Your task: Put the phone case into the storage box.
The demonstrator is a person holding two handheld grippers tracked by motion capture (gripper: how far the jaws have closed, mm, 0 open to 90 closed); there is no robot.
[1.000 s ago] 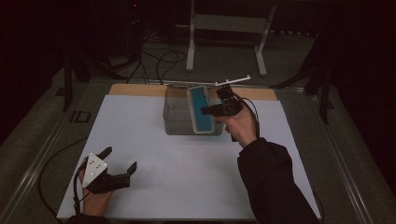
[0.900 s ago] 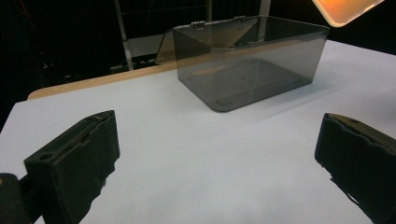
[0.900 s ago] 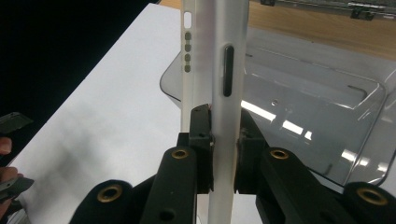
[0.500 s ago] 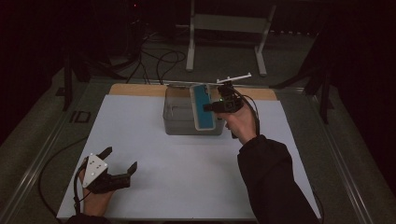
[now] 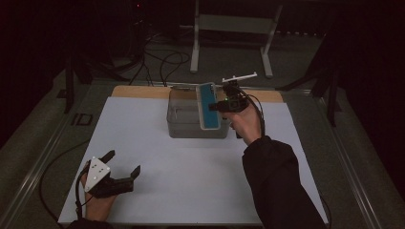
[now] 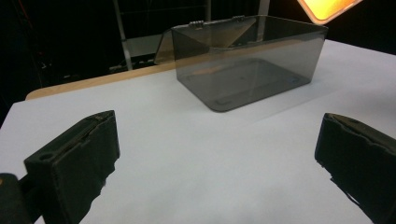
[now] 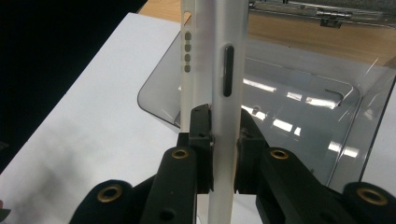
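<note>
Darkness is surrounding the whole scene, and a white sheet is covering the table with a strip of bare wood showing along its far edge. Sitting toward twelve o'clock on that sheet is a smoky clear plastic box, its hinged lid thrown back toward the far side. Over at the box's three o'clock rim, the right gripper is hovering with a phone case clamped between its jaws. In the high view the case is showing a blue face inside a pale frame, lying lengthwise from twelve to six o'clock across the right part of the box's opening. The right gripper view is looking straight along the case's thin edge: the frosted white side is rising upright between the two black pads, which are pressing it from both sides, and a slot and a row of small holes are showing on that edge. Below it, the box's grey floor and wall are gleaming.

Down at seven o'clock, the left gripper is resting low near the sheet's near edge, jaws spread wide and gripping nothing, well apart from the box.
</note>
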